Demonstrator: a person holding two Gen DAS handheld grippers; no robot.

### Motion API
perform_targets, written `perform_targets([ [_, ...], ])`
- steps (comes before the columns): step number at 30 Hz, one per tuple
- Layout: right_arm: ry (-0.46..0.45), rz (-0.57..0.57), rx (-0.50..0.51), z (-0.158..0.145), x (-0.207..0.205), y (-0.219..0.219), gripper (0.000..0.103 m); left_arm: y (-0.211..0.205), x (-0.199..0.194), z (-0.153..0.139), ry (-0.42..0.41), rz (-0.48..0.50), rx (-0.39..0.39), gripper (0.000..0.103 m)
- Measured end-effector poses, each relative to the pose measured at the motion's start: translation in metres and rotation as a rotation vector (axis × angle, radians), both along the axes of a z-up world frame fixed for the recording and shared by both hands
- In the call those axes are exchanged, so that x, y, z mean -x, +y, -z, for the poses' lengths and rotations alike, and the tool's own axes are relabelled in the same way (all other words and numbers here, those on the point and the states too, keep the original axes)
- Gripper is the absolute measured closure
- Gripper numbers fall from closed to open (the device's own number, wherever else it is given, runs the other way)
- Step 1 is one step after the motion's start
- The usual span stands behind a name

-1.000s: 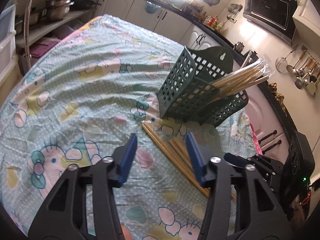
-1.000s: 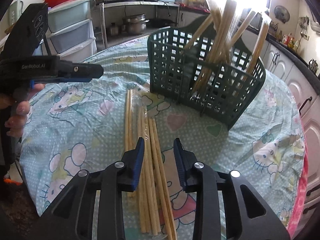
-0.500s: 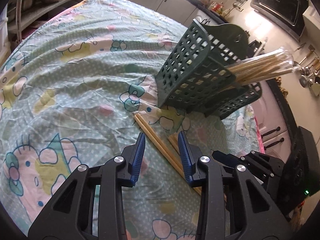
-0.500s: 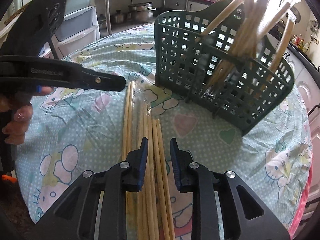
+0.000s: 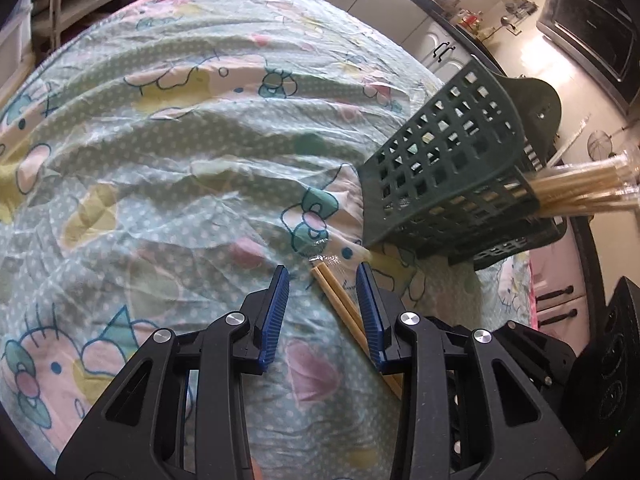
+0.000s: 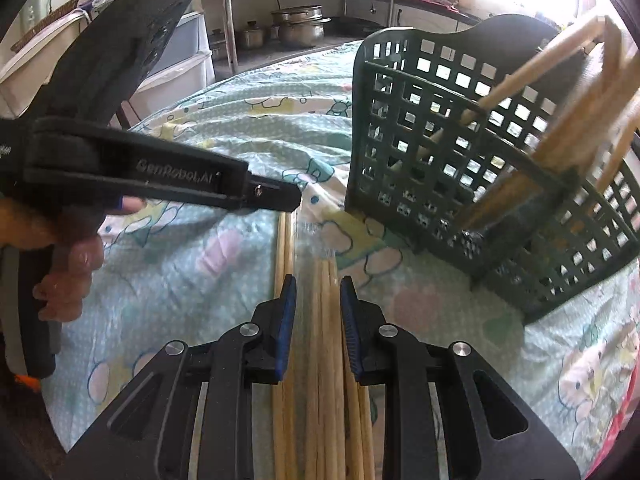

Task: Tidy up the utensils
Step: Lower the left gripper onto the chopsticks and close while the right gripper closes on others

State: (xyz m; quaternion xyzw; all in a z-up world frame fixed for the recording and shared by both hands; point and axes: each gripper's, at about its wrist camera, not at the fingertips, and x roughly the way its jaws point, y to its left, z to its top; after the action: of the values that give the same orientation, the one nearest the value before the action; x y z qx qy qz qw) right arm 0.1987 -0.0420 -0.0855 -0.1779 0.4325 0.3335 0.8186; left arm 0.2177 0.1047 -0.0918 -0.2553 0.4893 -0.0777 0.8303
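Note:
Several loose bamboo chopsticks [image 6: 326, 320] lie side by side on the cartoon-print tablecloth [image 5: 160, 160]. My right gripper [image 6: 318, 279] hangs over them, open, its blue pads straddling the middle sticks with a gap on each side. My left gripper [image 5: 322, 268] is open too, low over the far tips of the chopsticks [image 5: 340, 304], which lie close to its right pad. From the right wrist view the left gripper [image 6: 294, 200] reaches in from the left. A dark green lattice basket [image 6: 420, 140] [image 5: 440, 168] stands just beyond, holding more wrapped chopsticks [image 6: 580, 92].
A hand [image 6: 68, 264] grips the left tool's handle at the left edge. Past the table stand plastic drawers [image 6: 180, 60] and a shelf with metal pots [image 6: 298, 24]. A counter and a microwave [image 5: 592, 32] line the wall behind the basket.
Both grippers narrowed their jaws and moved forward and down toward the chopsticks. The left one now sits over their far tips; the basket looms larger in both views.

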Motion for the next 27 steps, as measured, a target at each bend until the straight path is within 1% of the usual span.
perform_targets([
  [5,0.053,0.004,-0.019,0.005,-0.017,0.003,0.081,0.003,-0.006,0.003,0.004,0.002,0.015,0.075],
  [7,0.073,0.007,-0.032,0.006,-0.022,0.002,0.085,0.004,-0.007,0.004,0.005,-0.001,0.016,0.075],
  [8,0.081,0.009,-0.039,0.006,-0.024,0.002,0.088,0.004,-0.008,0.004,0.005,-0.002,0.019,0.075],
  [10,0.095,0.012,-0.052,0.006,-0.027,0.000,0.091,0.004,-0.009,0.004,0.003,-0.003,0.018,0.076],
  [11,0.095,0.012,-0.056,0.004,-0.026,0.001,0.093,0.005,-0.009,0.005,0.002,-0.003,0.016,0.077],
  [14,0.100,0.016,-0.075,0.000,-0.023,-0.007,0.094,0.006,-0.011,0.005,0.001,-0.005,0.007,0.083],
  [17,0.086,0.026,-0.082,-0.006,-0.019,-0.015,0.094,0.007,-0.013,0.006,0.002,-0.008,0.002,0.089],
  [20,0.073,0.038,-0.100,-0.015,-0.018,-0.023,0.095,0.010,-0.014,0.008,0.003,-0.008,0.007,0.093],
  [21,0.065,0.042,-0.106,-0.019,-0.017,-0.026,0.099,0.012,-0.014,0.008,0.003,-0.009,0.014,0.093],
  [22,0.060,0.045,-0.112,-0.022,-0.016,-0.030,0.099,0.014,-0.015,0.008,0.004,-0.010,0.020,0.095],
  [27,0.026,0.062,-0.142,-0.039,-0.010,-0.043,0.099,0.020,-0.012,0.008,-0.008,-0.011,0.056,0.099],
])
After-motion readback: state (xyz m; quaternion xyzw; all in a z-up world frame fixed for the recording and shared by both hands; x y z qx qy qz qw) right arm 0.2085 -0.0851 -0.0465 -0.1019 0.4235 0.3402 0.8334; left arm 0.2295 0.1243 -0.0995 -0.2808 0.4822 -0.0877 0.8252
